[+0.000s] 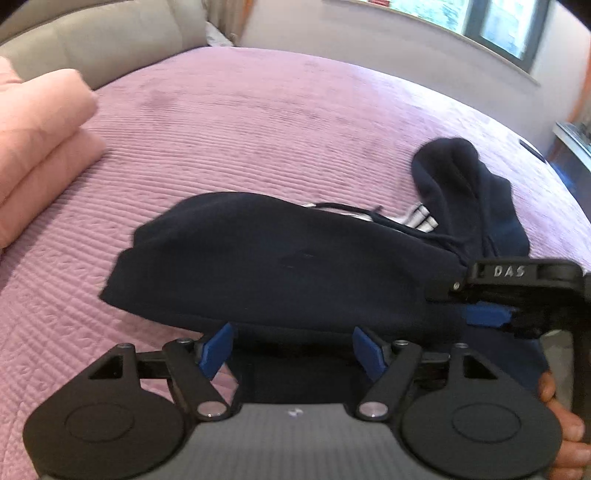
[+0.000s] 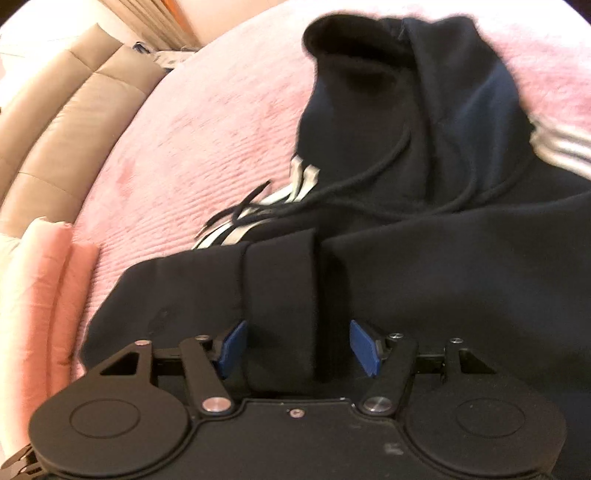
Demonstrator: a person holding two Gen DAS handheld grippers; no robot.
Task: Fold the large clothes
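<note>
A navy hooded sweatshirt (image 2: pixel 424 258) of thick, matte fleece lies partly folded on the bed, its body doubled into a rounded slab with a soft curved fold edge. The hood (image 2: pixel 369 74) stands bunched and hollow at the far end; a thin round drawstring (image 2: pixel 369 184) trails across the chest, and white stripes (image 2: pixel 303 177) mark the sleeve beneath.

Right gripper (image 2: pixel 299 343): blue pads on black linkage fingers (image 2: pixel 232 343), spread wide, with a vertical pleat of the sweatshirt rising between them; whether the pads touch the cloth cannot be told.

Left gripper (image 1: pixel 291 350): fingers (image 1: pixel 218 350) likewise spread wide, at the near edge of the folded slab, dark fabric lying between them but not pinched. In the left wrist view the right gripper (image 1: pixel 517 295) sits at the slab's right corner.

The bed carries a mauve quilted bedspread (image 1: pixel 258 129) with fine parallel ribbing. A stack of folded salmon-pink fabric (image 1: pixel 44 147), smooth and rounded at the folds, rests at its left. Behind stands a beige padded headboard (image 1: pixel 110 37) with stitched panels, and a window (image 1: pixel 498 26) in the far wall.
</note>
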